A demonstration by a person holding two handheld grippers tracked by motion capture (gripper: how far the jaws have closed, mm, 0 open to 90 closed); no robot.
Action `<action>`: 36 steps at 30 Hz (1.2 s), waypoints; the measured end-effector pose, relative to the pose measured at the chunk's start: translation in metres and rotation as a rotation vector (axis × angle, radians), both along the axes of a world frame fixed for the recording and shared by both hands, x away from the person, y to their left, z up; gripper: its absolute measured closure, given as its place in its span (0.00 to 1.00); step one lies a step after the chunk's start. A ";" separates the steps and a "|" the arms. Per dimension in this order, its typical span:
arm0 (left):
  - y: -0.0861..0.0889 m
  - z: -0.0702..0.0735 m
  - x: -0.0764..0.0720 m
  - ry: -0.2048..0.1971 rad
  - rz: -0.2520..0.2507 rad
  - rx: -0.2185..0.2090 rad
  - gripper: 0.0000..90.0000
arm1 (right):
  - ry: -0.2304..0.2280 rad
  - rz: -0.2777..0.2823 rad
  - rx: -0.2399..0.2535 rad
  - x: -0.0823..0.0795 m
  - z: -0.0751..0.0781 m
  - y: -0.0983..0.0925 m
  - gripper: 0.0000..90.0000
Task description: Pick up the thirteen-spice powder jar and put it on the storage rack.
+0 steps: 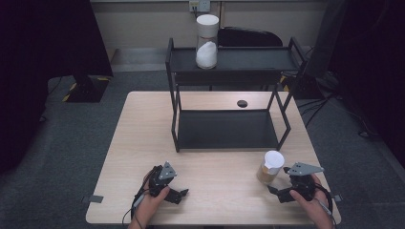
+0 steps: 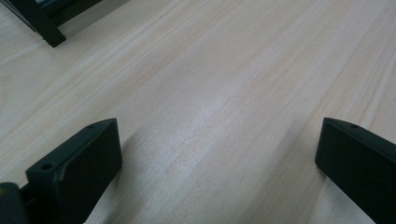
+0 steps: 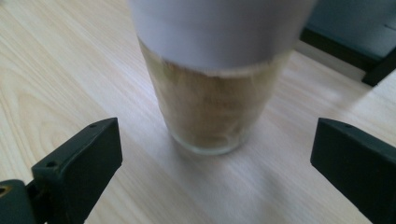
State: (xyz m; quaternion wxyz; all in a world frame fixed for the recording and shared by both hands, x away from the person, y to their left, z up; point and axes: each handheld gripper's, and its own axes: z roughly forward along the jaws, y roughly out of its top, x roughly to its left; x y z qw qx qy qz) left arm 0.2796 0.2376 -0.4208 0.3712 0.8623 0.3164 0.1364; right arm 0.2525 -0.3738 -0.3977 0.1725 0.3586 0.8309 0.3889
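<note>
A glass jar of brown powder with a white lid (image 1: 270, 166) stands on the wooden table (image 1: 224, 191) near its right front. My right gripper (image 1: 274, 192) sits just to the jar's right and front, open, and its jaws point at the jar (image 3: 212, 105) without touching it. My left gripper (image 1: 182, 194) rests low at the front left, open, with bare tabletop (image 2: 219, 116) between its jaws. A second, taller jar of white powder with a white lid (image 1: 207, 42) stands on the top shelf of a black two-tier rack (image 1: 229, 71).
The rack's lower shelf (image 1: 228, 130) lies bare at the table's middle. A small black disc (image 1: 242, 103) sits in the tabletop behind the rack. One foot of the rack (image 2: 44, 28) shows in the left gripper view. Grey carpet surrounds the table.
</note>
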 end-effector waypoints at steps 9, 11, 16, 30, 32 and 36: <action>0.000 0.000 0.000 0.000 0.000 0.000 0.00 | -0.018 0.013 0.014 0.008 0.006 0.014 0.01; 0.000 0.000 0.000 0.000 0.000 0.000 0.00 | -0.021 0.013 0.016 0.010 0.007 0.016 0.01; 0.000 0.000 0.000 0.000 0.000 0.000 0.00 | -0.024 -0.006 0.044 0.014 0.006 0.020 0.06; 0.000 0.000 0.000 0.000 0.000 0.000 0.00 | -0.053 -0.019 0.103 0.022 -0.001 0.021 0.30; 0.000 0.000 0.000 0.000 0.000 0.000 0.00 | -0.070 -0.017 0.087 0.021 -0.001 0.022 0.33; 0.000 0.000 0.000 0.000 0.000 0.000 0.00 | -0.074 -0.013 0.068 0.020 0.001 0.024 0.33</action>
